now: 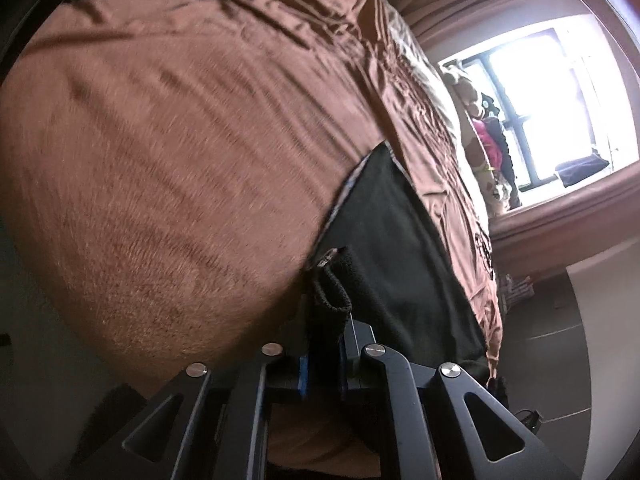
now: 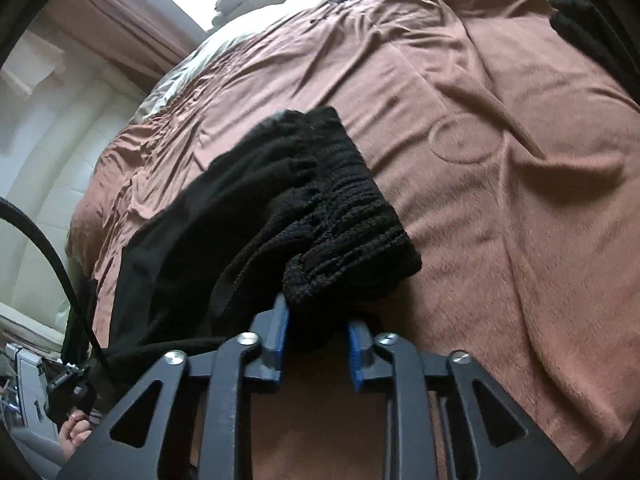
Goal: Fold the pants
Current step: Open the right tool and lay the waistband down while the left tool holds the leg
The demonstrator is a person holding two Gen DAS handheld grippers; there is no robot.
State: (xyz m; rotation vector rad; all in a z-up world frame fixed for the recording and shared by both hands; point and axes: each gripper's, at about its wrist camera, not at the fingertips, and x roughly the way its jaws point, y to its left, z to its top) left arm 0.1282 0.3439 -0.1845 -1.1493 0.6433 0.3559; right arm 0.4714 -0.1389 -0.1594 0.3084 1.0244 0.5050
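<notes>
Black pants (image 1: 384,232) lie across a brown bedspread (image 1: 180,140). In the left wrist view, my left gripper (image 1: 324,356) is shut on a folded black edge of the pants (image 1: 332,292) that sticks up from between its fingers. In the right wrist view, the ribbed black waistband (image 2: 340,208) rests on the bedspread (image 2: 500,200) just ahead of my right gripper (image 2: 318,332). Its blue pads (image 2: 280,328) stand apart. A fold of the waistband hangs into the gap between them, and the right pad is not pressing on it.
A bright window (image 1: 552,100) with pink curtains and a heap of soft toys (image 1: 480,128) sit beyond the bed's far side. A black cable (image 2: 52,248) and a person's hand (image 2: 74,436) show at the lower left. Another dark cloth (image 2: 580,20) lies at the bed's far right.
</notes>
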